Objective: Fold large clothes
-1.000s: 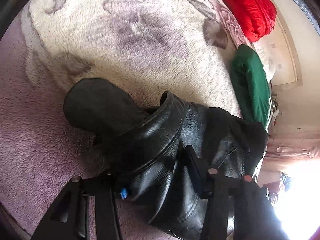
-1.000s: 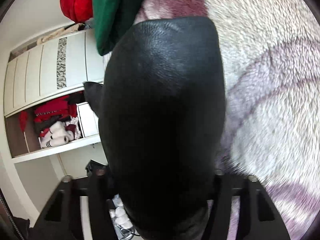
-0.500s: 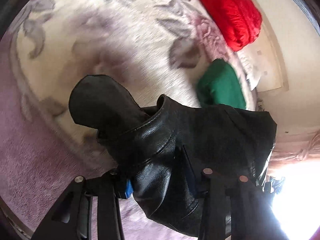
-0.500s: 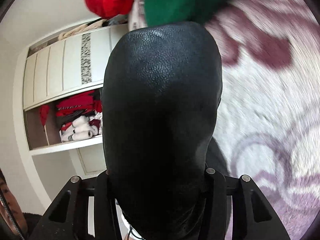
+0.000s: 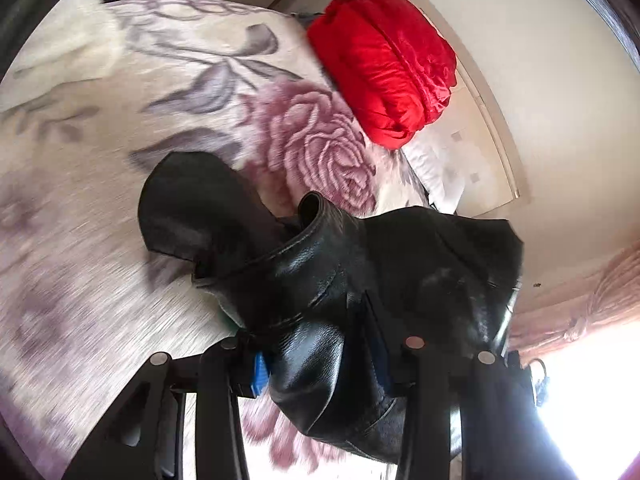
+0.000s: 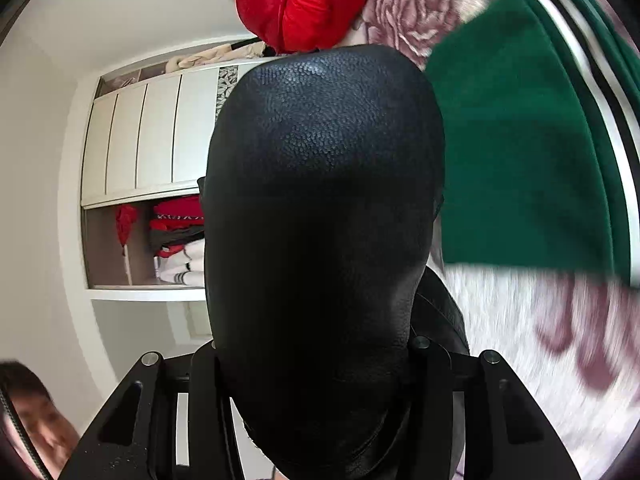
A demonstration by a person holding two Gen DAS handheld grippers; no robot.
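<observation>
**Black jacket held up over the bed**

Lifted higher than a second ago, the jacket (image 5: 328, 280) now hangs clear of the blanket (image 5: 120, 128), and the left wrist view has swung up from the purple weave to a pink rose print and the far wall. The green garment (image 6: 520, 152), seen at the right of that view a second ago, has dropped out of it; in the right wrist view it has grown to fill the upper right, its white stripes showing at the edge.

The left gripper (image 5: 316, 356) is pinching a thick fold of the black leather near the collar, its fingers (image 5: 218, 392) closed against the bunched hide. A sleeve end sticks out to the left above the blanket, and the rest of the jacket drapes away to the right.

The right gripper (image 6: 316, 360) is clamped on another part of the jacket (image 6: 324, 220), which bulges up between the fingers (image 6: 430, 392) and blocks the middle of that view.

A red puffer coat (image 5: 384, 64) lies rolled at the head of the bed, against the headboard (image 5: 480, 120). Behind the right gripper stands a white wardrobe (image 6: 140, 140), with folded red and white clothes (image 6: 176, 240) on an open shelf. A person's face (image 6: 36, 420) shows at the lower left corner of the right wrist view. Pink curtains (image 5: 592, 300) hang beside a bright window.
</observation>
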